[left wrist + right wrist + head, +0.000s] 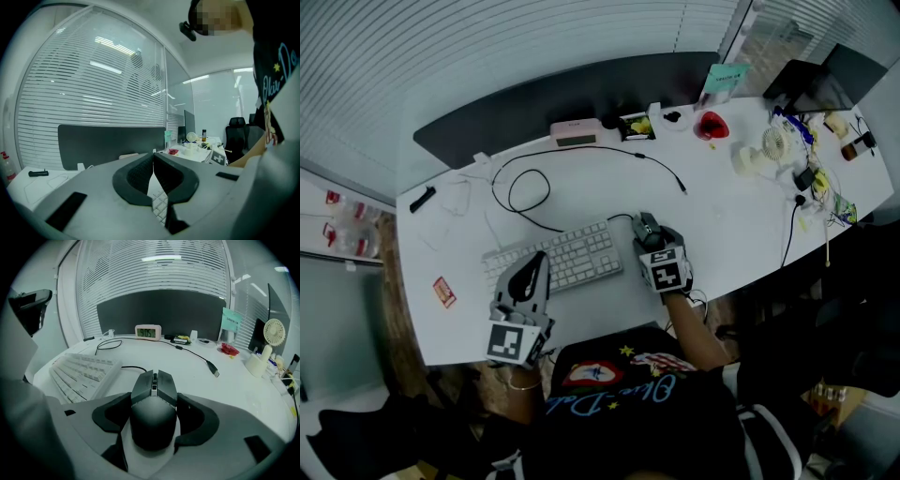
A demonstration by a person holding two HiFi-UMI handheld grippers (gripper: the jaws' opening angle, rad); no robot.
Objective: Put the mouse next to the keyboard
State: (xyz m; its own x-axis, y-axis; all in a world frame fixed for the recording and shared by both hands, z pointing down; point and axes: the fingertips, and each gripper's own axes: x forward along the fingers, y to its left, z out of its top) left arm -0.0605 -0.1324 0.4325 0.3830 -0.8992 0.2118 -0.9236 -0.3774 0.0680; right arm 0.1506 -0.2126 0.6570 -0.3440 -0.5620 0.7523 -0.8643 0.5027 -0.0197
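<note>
Desk (722, 216): keyboard (553, 259) sits near the front edge. Mouse (647, 225) is just beside its right end, so placement looks basically done. Left to do: release and back off.

Right gripper (651, 236) has both jaws snug on the mouse's sides. I can't tell if the mouse is resting on the desk or is a hair above it.

Left gripper (532, 267) hovers over the keyboard's near left part, jaws together, holding nothing.

Head view gives the mouse-keyboard layout. Only the right gripper view shows the jaw contact. In the left gripper view, just keys show below the closed tips.
</note>
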